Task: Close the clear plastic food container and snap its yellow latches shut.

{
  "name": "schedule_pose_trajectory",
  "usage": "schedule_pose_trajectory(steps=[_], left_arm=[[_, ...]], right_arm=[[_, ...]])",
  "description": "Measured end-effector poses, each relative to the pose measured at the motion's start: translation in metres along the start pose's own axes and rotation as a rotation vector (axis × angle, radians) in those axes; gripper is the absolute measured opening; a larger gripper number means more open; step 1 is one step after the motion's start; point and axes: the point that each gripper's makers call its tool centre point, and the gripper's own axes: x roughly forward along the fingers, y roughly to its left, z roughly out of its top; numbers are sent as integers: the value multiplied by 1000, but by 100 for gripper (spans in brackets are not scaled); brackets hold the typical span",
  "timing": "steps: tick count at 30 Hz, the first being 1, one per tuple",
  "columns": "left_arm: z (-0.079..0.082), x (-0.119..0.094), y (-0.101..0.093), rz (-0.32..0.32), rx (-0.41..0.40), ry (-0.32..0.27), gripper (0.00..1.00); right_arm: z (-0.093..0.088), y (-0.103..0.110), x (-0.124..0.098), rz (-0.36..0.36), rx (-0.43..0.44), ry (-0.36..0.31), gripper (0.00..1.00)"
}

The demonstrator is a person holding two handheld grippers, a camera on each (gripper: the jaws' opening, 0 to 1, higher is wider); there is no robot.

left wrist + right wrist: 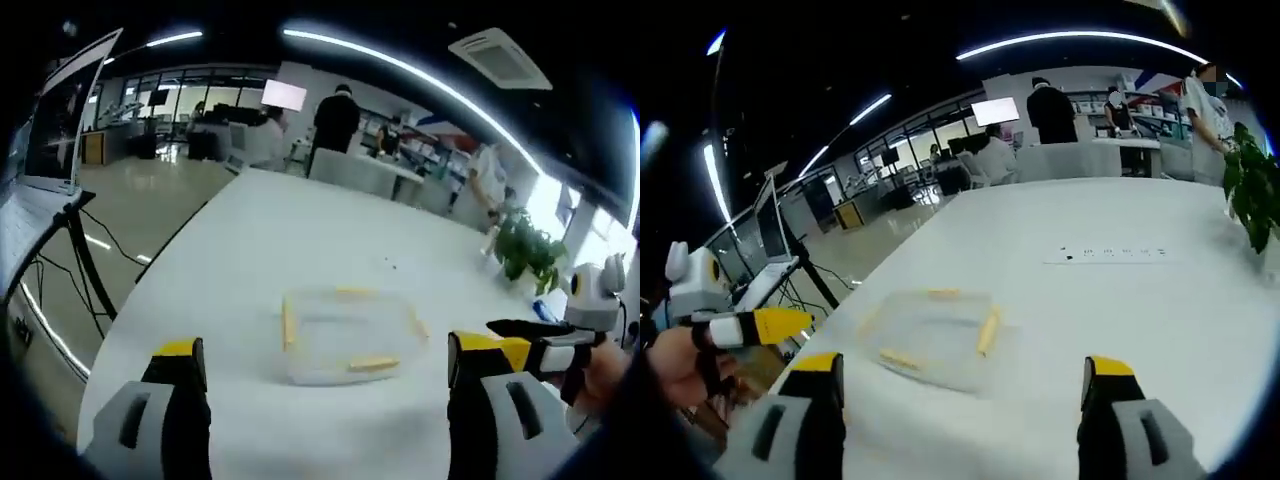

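Both grippers' fingers (178,365) spread, flanking container (350,333).

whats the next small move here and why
Probably bring both grippers forward toward the clear container. It lies on the white table ahead of the open left gripper and open right gripper, untouched, so no yellow latch is within reach.
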Motion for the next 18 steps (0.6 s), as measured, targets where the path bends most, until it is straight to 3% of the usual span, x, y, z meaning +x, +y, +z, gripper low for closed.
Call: schedule_pose_trajectory(steps=[6,14,18], left_arm=[[-6,-43,-14,-17,57,24,99],[-37,-91,-39,-78,128,80,99],[-50,-107,-38,-70,142,96,98]], right_arm=[[-7,-5,-62,17,-43,-21,100],[-27,-29,-136,23,-43,-34,100],[-37,-49,-170,0,-51,-51,100]])
